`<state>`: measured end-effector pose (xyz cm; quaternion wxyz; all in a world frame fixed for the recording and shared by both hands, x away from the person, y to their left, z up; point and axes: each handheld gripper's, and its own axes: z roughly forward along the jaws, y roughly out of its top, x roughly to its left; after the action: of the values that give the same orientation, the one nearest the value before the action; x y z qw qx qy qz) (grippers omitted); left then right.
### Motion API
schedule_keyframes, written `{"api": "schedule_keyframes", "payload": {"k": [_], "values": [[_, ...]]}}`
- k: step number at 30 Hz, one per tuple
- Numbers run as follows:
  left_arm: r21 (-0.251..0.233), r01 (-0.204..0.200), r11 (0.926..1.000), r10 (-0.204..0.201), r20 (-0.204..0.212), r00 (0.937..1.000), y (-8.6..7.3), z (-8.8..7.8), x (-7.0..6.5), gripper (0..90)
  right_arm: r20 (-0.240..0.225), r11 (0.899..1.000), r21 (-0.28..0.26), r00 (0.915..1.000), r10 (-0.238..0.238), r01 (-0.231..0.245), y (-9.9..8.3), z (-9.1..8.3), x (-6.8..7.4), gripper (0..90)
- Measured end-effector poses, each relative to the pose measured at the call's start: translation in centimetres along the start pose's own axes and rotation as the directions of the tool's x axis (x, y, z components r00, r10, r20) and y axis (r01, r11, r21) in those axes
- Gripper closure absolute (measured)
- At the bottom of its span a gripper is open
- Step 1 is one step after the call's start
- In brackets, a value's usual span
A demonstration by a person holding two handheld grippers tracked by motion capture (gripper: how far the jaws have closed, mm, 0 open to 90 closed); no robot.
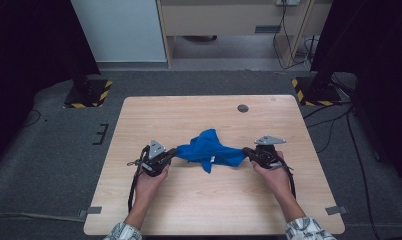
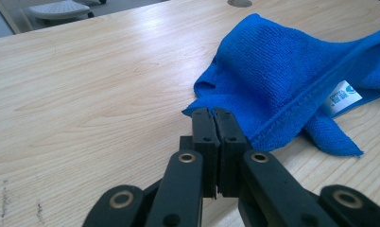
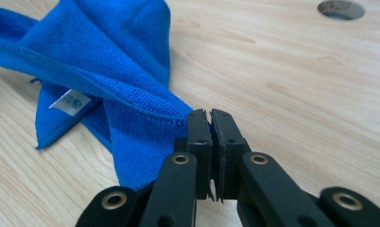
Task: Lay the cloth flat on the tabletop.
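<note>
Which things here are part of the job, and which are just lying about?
In use: blue cloth, left gripper and right gripper, each shut on a cloth end.
Lying about: round table hole, striped stand bases, floor cables.

A light wooden table (image 1: 199, 205) stands on grey carpet (image 1: 49, 165). Near its far edge is a round cable hole with a dark cap (image 1: 243, 108). Grey tabs sit at the two near corners, one on the left (image 1: 90, 211) and one on the right (image 1: 336, 210). Beyond the far corners stand two black stands on bases edged with yellow and black stripes, one at the left (image 1: 88, 93) and one at the right (image 1: 313, 91). Black cables (image 1: 334, 122) trail over the carpet on the right. A wooden cabinet (image 1: 229, 20) stands against the back wall.
</note>
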<state>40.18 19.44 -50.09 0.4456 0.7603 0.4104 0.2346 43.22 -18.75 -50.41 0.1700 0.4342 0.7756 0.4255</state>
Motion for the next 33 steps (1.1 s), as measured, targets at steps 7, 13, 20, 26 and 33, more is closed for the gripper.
{"api": "schedule_keyframes", "payload": {"k": [7, 13, 20, 26, 33], "values": [[-0.021, 0.01, 0.9997, -0.01, 0.003, 0.9999, 0.3, -0.4, 0.1, 88.3, -0.004, 0.999, -0.047, 0.9999, -0.01, 0.009, 0.7, -1.0, 0.1, 87.5], [-0.049, 0.014, 0.9987, -0.013, 0.009, 0.9999, 0.9, -1.0, 0.0, 88.3, -0.011, 0.996, -0.092, 0.9999, -0.012, 0.011, 1.5, -2.2, 0.4, 87.4], [-0.087, 0.03, 0.9957, -0.029, 0.017, 0.9994, 1.8, -1.9, -0.2, 88.2, -0.015, 0.992, -0.129, 0.9998, -0.014, 0.012, 2.1, -3.2, 0.5, 87.4], [-0.123, 0.047, 0.9914, -0.045, 0.02, 0.9988, 2.4, -2.8, -0.2, 88.2, -0.019, 0.987, -0.158, 0.9997, -0.014, 0.011, 2.6, -4.1, 0.8, 87.5], [-0.15, 0.07, 0.9863, -0.067, 0.025, 0.9975, 3.2, -3.5, 0.2, 88.1, -0.007, 0.983, -0.178, 0.9991, -0.042, 0.04, 3.4, -5.0, 1.3, 87.4]]}}
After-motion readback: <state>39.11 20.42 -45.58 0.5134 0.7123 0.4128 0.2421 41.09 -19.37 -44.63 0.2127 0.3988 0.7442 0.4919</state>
